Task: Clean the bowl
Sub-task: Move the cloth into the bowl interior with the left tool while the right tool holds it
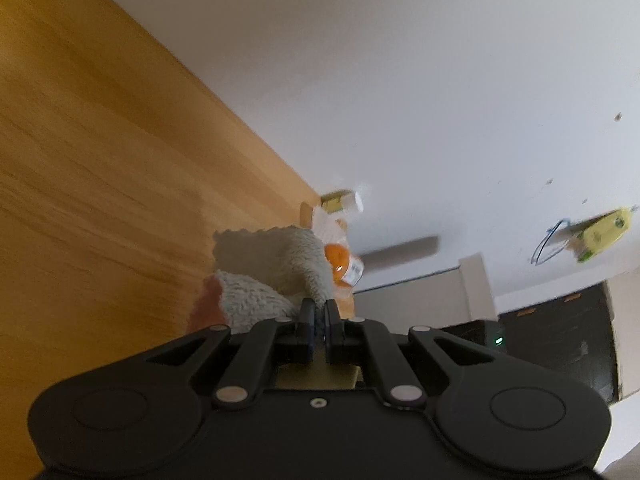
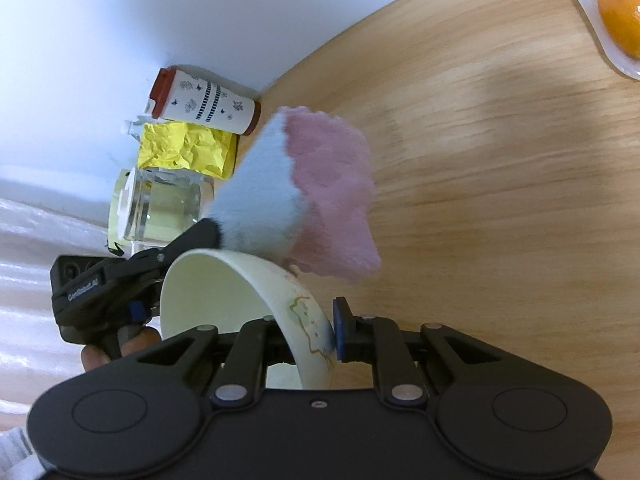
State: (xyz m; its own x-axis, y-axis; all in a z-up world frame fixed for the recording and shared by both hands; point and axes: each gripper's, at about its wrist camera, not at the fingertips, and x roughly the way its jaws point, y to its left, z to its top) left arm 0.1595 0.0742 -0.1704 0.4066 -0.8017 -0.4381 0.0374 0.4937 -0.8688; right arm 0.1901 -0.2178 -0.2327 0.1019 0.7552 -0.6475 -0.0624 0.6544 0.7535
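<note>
Overhead, fluffy pink-and-grey cloth [image 2: 308, 188] above smooth round bowl [image 2: 224, 292].

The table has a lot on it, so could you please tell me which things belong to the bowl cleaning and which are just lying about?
In use: bowl, held by the right tongs; fluffy cloth, held by the left tongs.
Lying about: red-capped canister, yellow packet, glass jar, orange.

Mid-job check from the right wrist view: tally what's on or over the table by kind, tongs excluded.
Bowl: 1
Cloth: 1
Patterned cup: 1
Glass jar: 1
Yellow packet: 1
Orange: 1
Total: 6
</note>
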